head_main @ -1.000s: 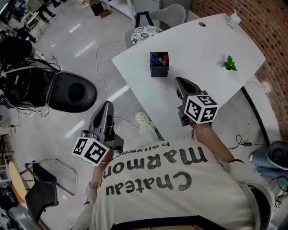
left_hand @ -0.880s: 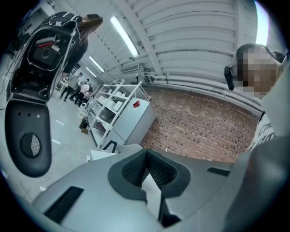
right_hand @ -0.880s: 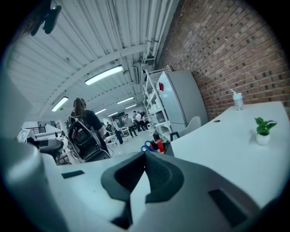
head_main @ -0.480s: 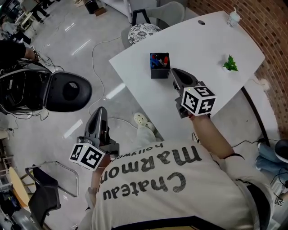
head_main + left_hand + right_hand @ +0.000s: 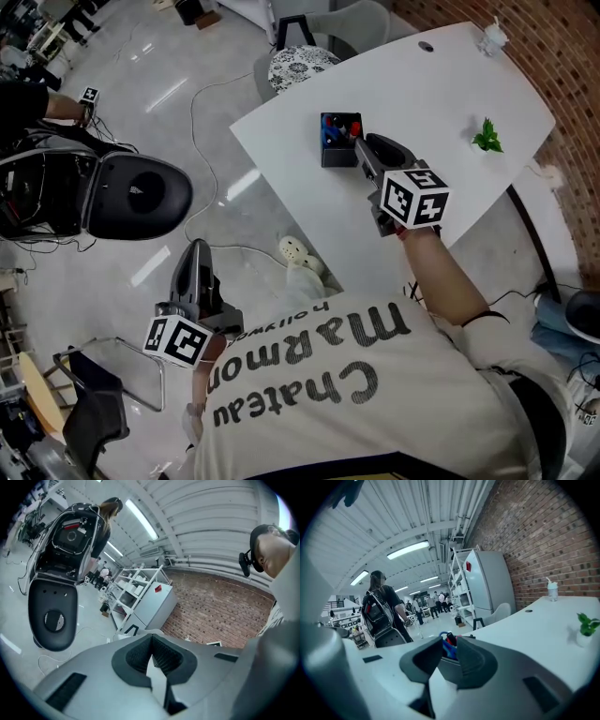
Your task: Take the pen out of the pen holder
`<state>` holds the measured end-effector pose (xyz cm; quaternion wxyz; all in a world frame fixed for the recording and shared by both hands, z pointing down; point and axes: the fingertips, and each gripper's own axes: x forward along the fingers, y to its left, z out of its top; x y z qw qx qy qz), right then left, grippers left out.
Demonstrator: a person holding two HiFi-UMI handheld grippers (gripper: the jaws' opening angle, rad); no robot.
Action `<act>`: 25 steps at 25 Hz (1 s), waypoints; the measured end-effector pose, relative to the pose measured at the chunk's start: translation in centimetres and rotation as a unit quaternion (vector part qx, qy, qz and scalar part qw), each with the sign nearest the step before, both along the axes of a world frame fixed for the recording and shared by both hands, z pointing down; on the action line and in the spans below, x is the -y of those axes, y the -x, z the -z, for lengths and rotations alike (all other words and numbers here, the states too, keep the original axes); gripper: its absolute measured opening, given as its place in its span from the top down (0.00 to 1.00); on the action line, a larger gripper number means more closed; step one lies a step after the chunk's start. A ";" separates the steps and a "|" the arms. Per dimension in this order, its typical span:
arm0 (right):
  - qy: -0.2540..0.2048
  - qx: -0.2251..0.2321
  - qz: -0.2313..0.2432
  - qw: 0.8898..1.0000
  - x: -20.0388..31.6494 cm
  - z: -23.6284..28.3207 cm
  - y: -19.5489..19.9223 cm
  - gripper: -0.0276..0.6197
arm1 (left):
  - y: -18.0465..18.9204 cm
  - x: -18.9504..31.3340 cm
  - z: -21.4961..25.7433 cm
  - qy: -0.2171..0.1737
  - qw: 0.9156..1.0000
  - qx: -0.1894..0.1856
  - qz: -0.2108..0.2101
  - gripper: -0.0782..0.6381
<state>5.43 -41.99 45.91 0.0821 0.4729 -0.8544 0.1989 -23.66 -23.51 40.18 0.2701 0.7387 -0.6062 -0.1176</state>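
Note:
A black square pen holder point(image 5: 336, 142) with red and blue pens point(image 5: 341, 126) stands on the white table point(image 5: 450, 94). My right gripper point(image 5: 361, 147) sits just right of the holder, its tips at the holder's side. Its jaws are opening. In the right gripper view the pens point(image 5: 446, 635) and the holder point(image 5: 446, 665) show through the gap of the right gripper point(image 5: 450, 645), and no pad presses on them. My left gripper point(image 5: 194, 249) hangs over the floor, left of the table. In its own view the left gripper point(image 5: 151, 639) is shut and empty.
A small green plant point(image 5: 487, 137) and a cup point(image 5: 491, 37) stand at the table's far right. A chair point(image 5: 300, 64) is behind the table. A black open case point(image 5: 141, 192), a power strip point(image 5: 293, 251) and cables lie on the floor. Brick wall at right.
My right gripper has moved forward across the table up to the pen holder. My left gripper has dropped back and to the left, away from the table.

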 end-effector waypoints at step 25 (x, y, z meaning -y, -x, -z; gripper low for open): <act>0.023 -0.048 -0.001 0.999 4.4 -3.0 1.5 0.77 | 2.5 2.2 -3.6 0.033 0.999 -0.024 0.014 0.89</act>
